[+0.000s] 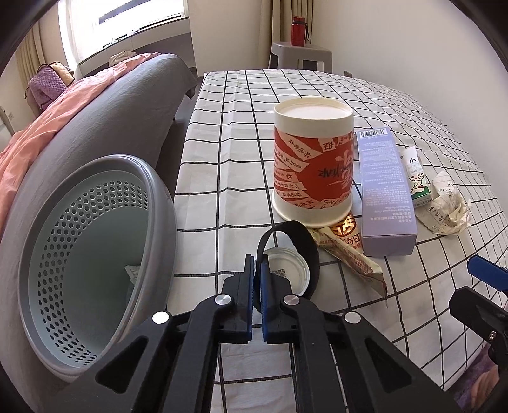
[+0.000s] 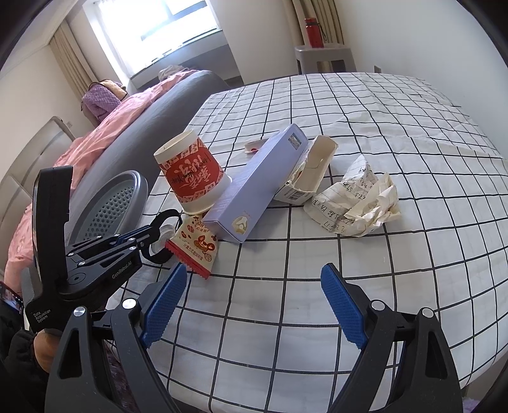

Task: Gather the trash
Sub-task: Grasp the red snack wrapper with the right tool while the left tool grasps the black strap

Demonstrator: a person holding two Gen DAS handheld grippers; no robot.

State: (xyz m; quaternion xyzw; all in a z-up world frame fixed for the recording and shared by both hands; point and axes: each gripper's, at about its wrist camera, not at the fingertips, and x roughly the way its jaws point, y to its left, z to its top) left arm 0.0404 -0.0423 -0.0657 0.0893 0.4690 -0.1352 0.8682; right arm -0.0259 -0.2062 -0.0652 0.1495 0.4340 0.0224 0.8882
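Black strap loop (image 1: 287, 251) pinched in shut left tool (image 1: 256, 270), lower centre; lift clear, swing left over grey bin (image 1: 95, 247); right tool (image 2: 254, 305) wide open, empty

A red bottle (image 1: 298, 30) stands on a grey stool (image 1: 300, 55) beyond the checked tablecloth (image 1: 241, 104).

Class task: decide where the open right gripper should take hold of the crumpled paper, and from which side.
Grip the crumpled paper across its bunched, raised end, coming from above with the right gripper. That end stands off the checked cloth, so open fingers can probably straddle it; the flatter written part offers less.
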